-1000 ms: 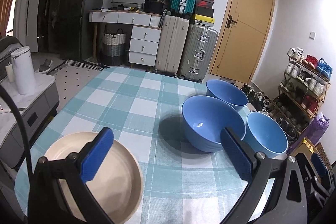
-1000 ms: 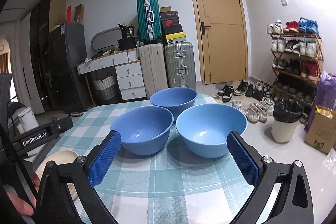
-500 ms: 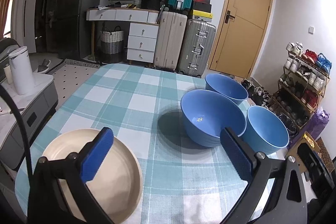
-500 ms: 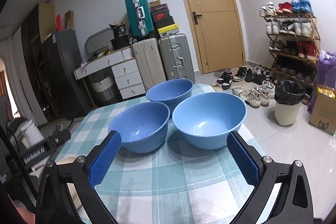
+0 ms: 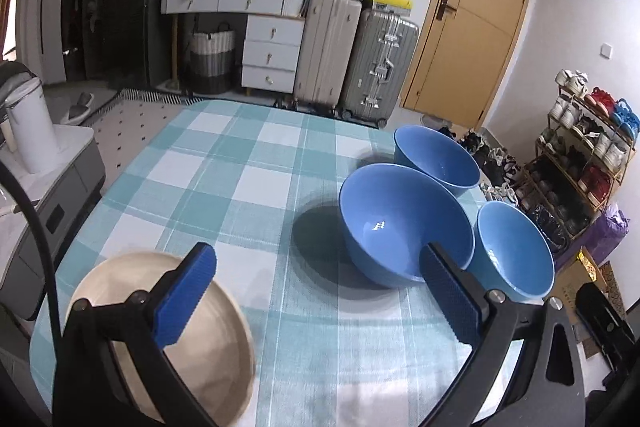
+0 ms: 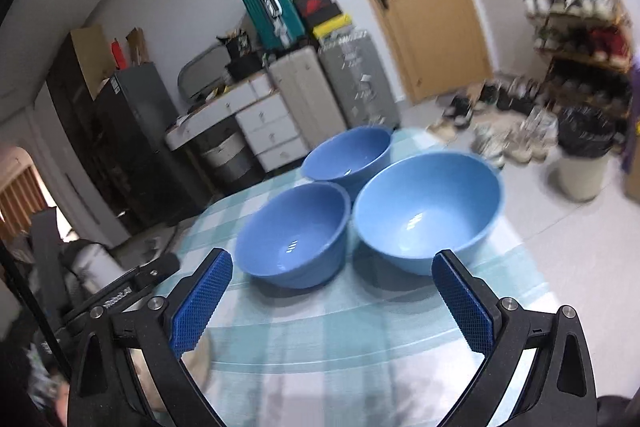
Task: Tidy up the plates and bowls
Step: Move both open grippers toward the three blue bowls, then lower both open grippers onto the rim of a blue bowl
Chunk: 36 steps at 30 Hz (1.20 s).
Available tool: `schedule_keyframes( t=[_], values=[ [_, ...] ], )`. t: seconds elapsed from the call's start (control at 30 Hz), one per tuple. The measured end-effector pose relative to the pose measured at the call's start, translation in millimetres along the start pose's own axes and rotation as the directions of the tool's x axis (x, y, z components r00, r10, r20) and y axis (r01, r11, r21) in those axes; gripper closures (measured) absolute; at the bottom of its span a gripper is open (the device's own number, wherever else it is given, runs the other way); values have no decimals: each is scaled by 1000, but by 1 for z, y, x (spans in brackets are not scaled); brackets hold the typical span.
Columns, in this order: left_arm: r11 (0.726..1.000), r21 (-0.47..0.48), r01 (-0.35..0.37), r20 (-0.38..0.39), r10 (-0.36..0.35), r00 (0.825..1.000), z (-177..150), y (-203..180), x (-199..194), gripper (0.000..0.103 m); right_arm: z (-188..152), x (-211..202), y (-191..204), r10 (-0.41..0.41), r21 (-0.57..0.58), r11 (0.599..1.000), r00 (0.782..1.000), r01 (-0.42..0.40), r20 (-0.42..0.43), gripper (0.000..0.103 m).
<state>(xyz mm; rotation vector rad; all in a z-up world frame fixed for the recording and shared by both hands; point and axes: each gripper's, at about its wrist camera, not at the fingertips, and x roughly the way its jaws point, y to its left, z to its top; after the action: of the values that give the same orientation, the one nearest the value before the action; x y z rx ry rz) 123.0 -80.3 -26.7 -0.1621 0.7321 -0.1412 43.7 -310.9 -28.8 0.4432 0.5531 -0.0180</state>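
— Bowls first, we are thinking: three blue ones are sitting close together at the right side of the table (image 5: 248,187), and nothing is being held yet. The left gripper (image 5: 316,293) is hovering with its jaws spread wide and empty, and the right gripper (image 6: 332,301) is hanging the same way, wide apart, nothing between the pads.

— So which one are we reaching for?

— Judging from the right wrist view, we are facing the near bowl (image 6: 428,211) and the middle bowl (image 6: 294,233), whose rims are almost touching; the far bowl (image 6: 348,157) is sitting just behind them. We are probably nesting them, so we are wanting one pad inside a rim and one outside, pinching the wall, not trying to span the whole bowl.

— Are they looking slippery?

— They are looking smooth and glossy, with bright highlights in the bottoms and steep rounded walls, so we are guessing a rim pinch could slide unless it is seated deep. The ribbed blue pads should be helping. The checked cloth is looking soft and woven, and could be dragging if we push a bowl sideways, so lifting is seeming safer.

— And the plate?

— The cream plate (image 5: 120,275) is lying flat and shallow at the near left corner, partly under the left gripper's finger, well apart from the bowls.
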Motion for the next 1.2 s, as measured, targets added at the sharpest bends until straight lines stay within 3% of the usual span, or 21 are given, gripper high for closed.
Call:
schedule_keyframes(
  t=[0.17, 0.23, 0.33, 0.4, 0.47, 0.53, 0.7, 0.87, 1.03, 1.13, 1.2],
  values=[
    [999, 50, 3, -113, 2, 994, 28, -9, 35, 1, 20, 38, 4, 98, 184, 981, 977, -63, -191, 3],
    [1000, 20, 10, -159, -7, 987, 37, -7, 50, 1, 22, 47, 9, 149, 241, 966, 966, -96, -211, 4],
    [999, -40, 23, -259, -33, 965, 45, -3, 78, 1, 19, 60, 15, 142, 284, 956, 962, -72, -232, 5],
    [997, -73, 19, -306, -40, 951, 48, -1, 95, 1, 14, 70, 15, 147, 330, 942, 957, -59, -251, 12],
    [995, -96, -9, -316, -22, 949, 52, 2, 104, 2, 2, 82, 18, 119, 363, 932, 948, -4, -296, 24],
    [995, -100, 2, -327, -35, 944, 58, 1, 111, 2, -8, 94, 21, 136, 388, 922, 938, -2, -318, 24],
    [999, -39, 14, -351, -27, 936, 65, -8, 126, 2, -17, 111, 18, 97, 414, 909, 946, 43, -311, 25],
    [994, -105, 44, -415, -84, 906, 62, -5, 149, 2, -14, 127, 20, 50, 386, 918, 941, 88, -335, 30],
    [992, -116, 48, -427, -93, 900, 63, -5, 163, 3, -9, 144, 11, 31, 410, 904, 936, 123, -350, 35],
    [994, -100, 45, -449, -86, 889, 63, -7, 172, 12, -9, 157, 12, 22, 394, 909, 927, 137, -373, 42],
    [996, -83, 36, -480, -72, 874, 61, -8, 181, 29, -9, 162, 14, 8, 379, 914, 924, 149, -383, 46]
  ],
)
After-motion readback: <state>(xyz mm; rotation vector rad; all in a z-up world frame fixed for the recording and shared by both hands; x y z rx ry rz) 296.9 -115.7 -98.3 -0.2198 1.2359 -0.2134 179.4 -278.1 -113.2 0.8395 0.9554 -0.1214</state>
